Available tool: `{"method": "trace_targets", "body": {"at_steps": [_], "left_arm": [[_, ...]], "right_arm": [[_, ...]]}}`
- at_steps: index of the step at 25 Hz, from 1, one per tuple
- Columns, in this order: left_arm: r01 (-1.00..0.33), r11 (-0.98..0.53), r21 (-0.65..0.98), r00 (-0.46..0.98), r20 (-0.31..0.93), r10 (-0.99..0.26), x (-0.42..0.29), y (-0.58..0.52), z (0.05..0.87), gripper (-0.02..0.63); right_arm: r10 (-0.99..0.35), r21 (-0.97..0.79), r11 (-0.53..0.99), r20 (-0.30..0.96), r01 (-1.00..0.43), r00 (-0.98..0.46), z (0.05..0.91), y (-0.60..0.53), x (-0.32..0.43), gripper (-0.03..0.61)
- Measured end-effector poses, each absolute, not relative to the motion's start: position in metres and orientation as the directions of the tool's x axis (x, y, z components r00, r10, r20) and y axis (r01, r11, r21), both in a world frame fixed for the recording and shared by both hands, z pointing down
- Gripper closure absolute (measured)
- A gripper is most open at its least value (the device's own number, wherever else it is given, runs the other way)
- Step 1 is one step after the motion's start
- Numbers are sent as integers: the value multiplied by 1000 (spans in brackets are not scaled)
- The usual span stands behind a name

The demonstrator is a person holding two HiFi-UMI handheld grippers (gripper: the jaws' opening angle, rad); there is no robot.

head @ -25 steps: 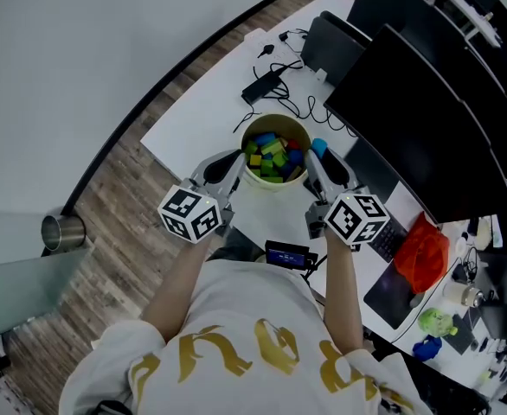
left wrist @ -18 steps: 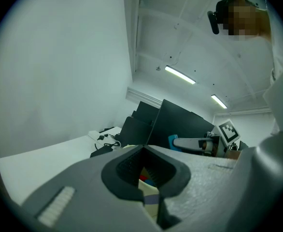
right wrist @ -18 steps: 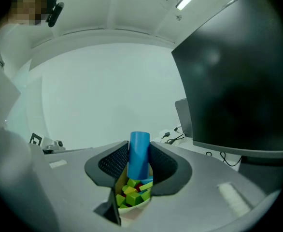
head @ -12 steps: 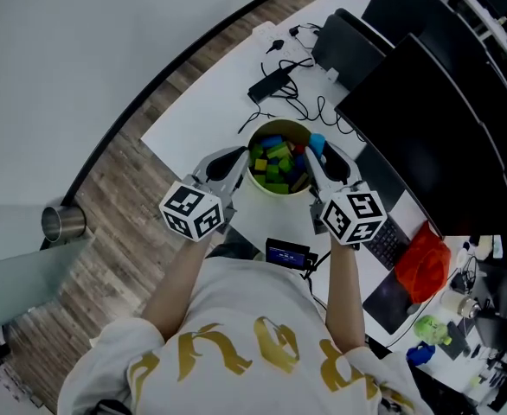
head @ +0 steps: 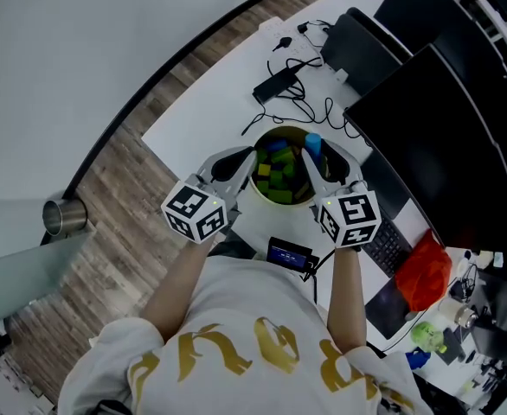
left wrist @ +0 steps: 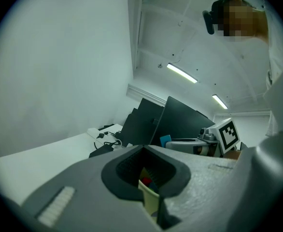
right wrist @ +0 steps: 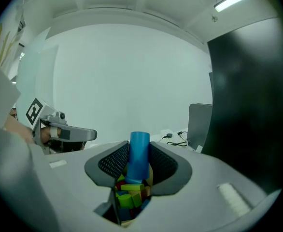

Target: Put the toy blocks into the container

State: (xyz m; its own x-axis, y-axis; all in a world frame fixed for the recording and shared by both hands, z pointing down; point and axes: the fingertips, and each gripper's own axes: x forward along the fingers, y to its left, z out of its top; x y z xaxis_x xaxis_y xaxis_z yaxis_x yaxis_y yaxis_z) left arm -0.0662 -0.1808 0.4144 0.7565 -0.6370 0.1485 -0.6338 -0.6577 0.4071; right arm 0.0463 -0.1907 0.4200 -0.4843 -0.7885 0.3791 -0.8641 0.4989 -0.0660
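A pale yellow round container [head: 279, 204] stands on the white table, filled with several coloured toy blocks [head: 279, 169]. My left gripper [head: 249, 164] is at its left rim, and in the left gripper view the thin yellow rim [left wrist: 150, 197] sits pinched between the jaws. My right gripper [head: 310, 158] is at the right rim, shut on an upright blue cylinder block [head: 312, 143]. In the right gripper view the blue cylinder [right wrist: 139, 153] stands between the pads, just above the heap of blocks [right wrist: 129, 197].
Black monitors [head: 444, 119] stand along the table's right side, close to my right gripper. A power adapter with cables [head: 279, 83] lies beyond the container. A keyboard [head: 385, 247] and a red bag [head: 425, 271] are at the right. A metal cup [head: 61, 217] is far left.
The right gripper has rolled and brought the blue cylinder in from beside the container to over its right rim. The left gripper stays at the left rim.
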Motion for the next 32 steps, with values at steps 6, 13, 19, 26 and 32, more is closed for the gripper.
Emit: {"method": "trace_targets", "body": {"at_steps": [6, 13, 19, 26, 32], "left_arm": [[-631, -663, 403, 761, 155, -630, -62, -187, 415, 607], [-634, -656, 409, 759, 169, -628, -61, -188, 420, 607], [-639, -652, 409, 756, 176, -631, -61, -186, 423, 607], [-640, -657, 399, 756, 176, -630, -60, -183, 421, 607], [-652, -655, 381, 747, 180, -640, -61, -175, 418, 607]], "right_arm": [[-763, -3, 536, 425, -844, -487, 428, -197, 45, 414], [-764, 12, 538, 430, -843, -482, 432, -200, 48, 440], [-771, -10, 523, 421, -853, -478, 434, -199, 53, 443], [-806, -30, 471, 392, -882, -443, 428, -195, 63, 481], [-832, -48, 415, 385, -908, -401, 426, -183, 73, 555]]}}
